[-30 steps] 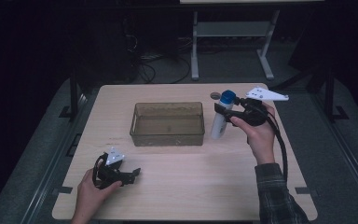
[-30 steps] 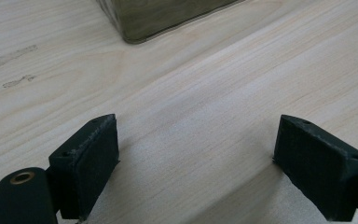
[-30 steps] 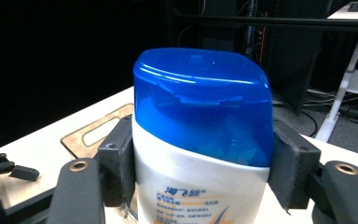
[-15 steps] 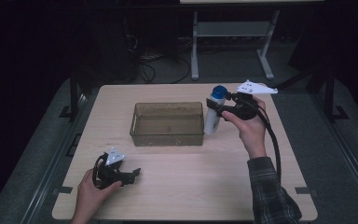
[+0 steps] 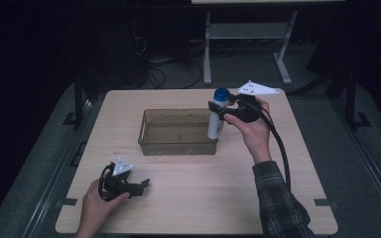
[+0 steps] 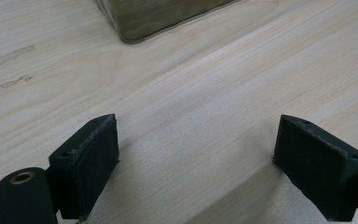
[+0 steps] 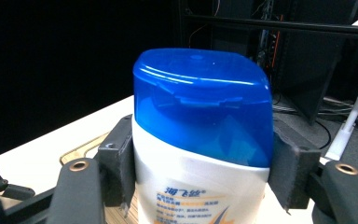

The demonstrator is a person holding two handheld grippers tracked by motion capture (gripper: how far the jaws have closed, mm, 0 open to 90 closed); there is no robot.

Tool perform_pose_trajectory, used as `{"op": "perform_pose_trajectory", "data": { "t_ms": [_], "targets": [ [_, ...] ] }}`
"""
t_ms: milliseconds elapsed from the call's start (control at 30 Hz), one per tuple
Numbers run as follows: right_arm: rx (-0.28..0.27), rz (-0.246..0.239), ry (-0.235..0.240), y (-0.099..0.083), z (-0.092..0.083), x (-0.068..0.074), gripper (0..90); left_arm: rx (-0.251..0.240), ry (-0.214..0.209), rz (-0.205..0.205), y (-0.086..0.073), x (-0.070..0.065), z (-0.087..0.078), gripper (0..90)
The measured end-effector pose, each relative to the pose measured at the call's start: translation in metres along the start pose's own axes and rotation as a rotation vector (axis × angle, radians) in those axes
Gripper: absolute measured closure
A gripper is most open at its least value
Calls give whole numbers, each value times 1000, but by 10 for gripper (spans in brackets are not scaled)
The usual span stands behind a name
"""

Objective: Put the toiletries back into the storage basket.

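A white bottle (image 5: pixel 216 121) with a blue cap (image 7: pixel 200 100) stands upright in my right gripper (image 5: pixel 217 110), whose jaws are shut on its neck just below the cap. It hangs over the right end of a clear brownish bin (image 5: pixel 179 131) in the middle of the wooden table (image 5: pixel 198 198). My left gripper (image 5: pixel 138 186) rests low on the table at the front left, open with nothing between its pads (image 6: pixel 91 158). In the left gripper view a corner of the bin (image 6: pixel 158 16) sits ahead of the jaws.
A grey cable (image 5: pixel 280 148) trails from the right gripper along the plaid sleeve (image 5: pixel 278 198). Beyond the table's far edge stand a white metal frame (image 5: pixel 248 44) and loose cables on the floor. The bin's inside looks bare.
The right gripper has carried the bottle leftward, from beside the bin's right wall to over its right end. The left gripper has stayed put.
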State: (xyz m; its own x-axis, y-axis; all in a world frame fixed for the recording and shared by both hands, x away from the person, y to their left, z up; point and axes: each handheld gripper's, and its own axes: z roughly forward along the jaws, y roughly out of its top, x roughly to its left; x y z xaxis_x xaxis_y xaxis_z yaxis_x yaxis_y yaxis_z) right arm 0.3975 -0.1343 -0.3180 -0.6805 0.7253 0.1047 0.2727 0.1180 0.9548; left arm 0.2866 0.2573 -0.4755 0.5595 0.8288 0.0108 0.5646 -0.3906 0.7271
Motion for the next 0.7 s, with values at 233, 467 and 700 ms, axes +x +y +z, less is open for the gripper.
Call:
{"op": "perform_pose_trajectory", "data": {
  "t_ms": [233, 467, 700],
  "targets": [
    [20, -13, 8, -2, 12, 4, 352, 1, 0, 2, 0, 0, 0, 126],
    [37, -18, 10, -6, 22, 5, 352, 1, -1, 1, 0, 0, 0, 126],
    [61, -20, 11, -11, 30, 5, 352, 2, -2, 3, 0, 0, 0, 126]
  ]
}}
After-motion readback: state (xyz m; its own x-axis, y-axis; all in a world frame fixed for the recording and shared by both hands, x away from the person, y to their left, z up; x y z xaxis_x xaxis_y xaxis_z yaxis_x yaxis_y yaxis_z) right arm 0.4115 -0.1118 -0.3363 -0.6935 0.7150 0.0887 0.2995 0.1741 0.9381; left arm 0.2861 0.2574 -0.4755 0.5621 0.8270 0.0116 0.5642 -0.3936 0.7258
